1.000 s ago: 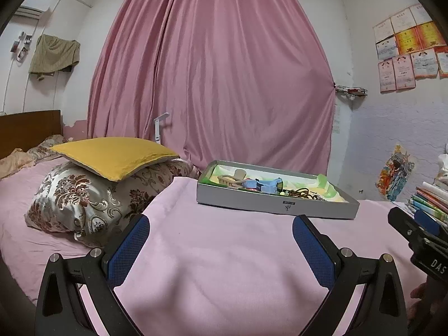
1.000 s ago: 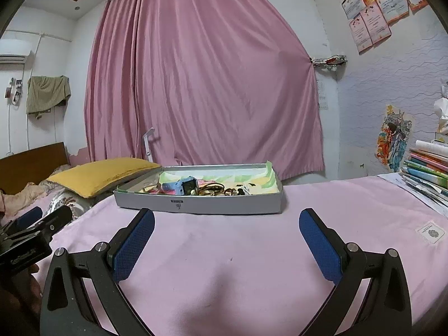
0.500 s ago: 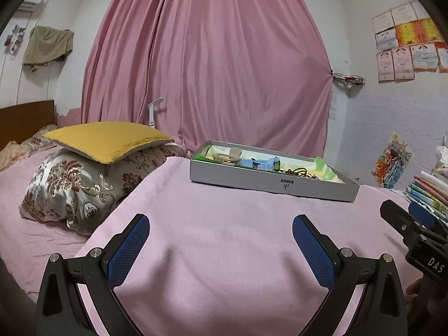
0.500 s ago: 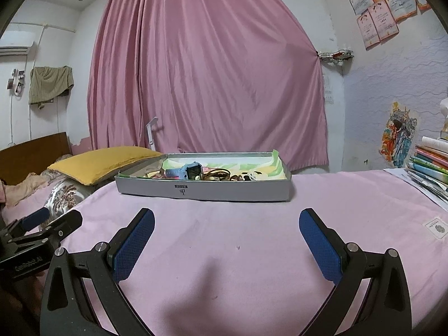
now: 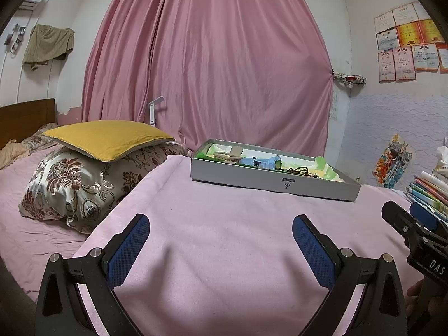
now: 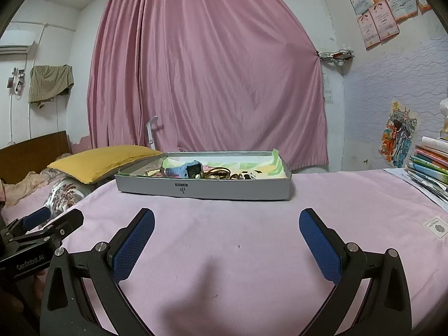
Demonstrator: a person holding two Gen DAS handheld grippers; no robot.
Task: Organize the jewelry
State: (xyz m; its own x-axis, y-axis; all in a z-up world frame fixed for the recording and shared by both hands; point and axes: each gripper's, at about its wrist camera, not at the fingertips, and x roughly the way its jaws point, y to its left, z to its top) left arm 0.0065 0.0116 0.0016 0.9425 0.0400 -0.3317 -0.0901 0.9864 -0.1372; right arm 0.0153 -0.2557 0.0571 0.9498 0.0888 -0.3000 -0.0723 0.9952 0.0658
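Observation:
A shallow grey box (image 5: 274, 186) (image 6: 204, 189) lined with green and yellow paper sits on the pink bed cover. It holds a blue watch (image 5: 268, 163) (image 6: 186, 170), brown looped bands (image 6: 217, 173), small dark pieces (image 6: 246, 176) and a beige piece (image 5: 228, 154). My left gripper (image 5: 221, 229) is open and empty, low over the cover, well short of the box. My right gripper (image 6: 226, 224) is open and empty, also short of the box. Each gripper shows at the edge of the other's view.
A yellow pillow (image 5: 107, 137) lies on a floral pillow (image 5: 81, 184) at the left. A stack of books (image 6: 429, 165) stands at the right edge. A pink curtain (image 5: 212, 64) hangs behind the bed. A small card (image 6: 436, 226) lies on the cover.
Both grippers have dropped lower toward the bed cover, so the box now shows more side-on. Both stay open and empty.

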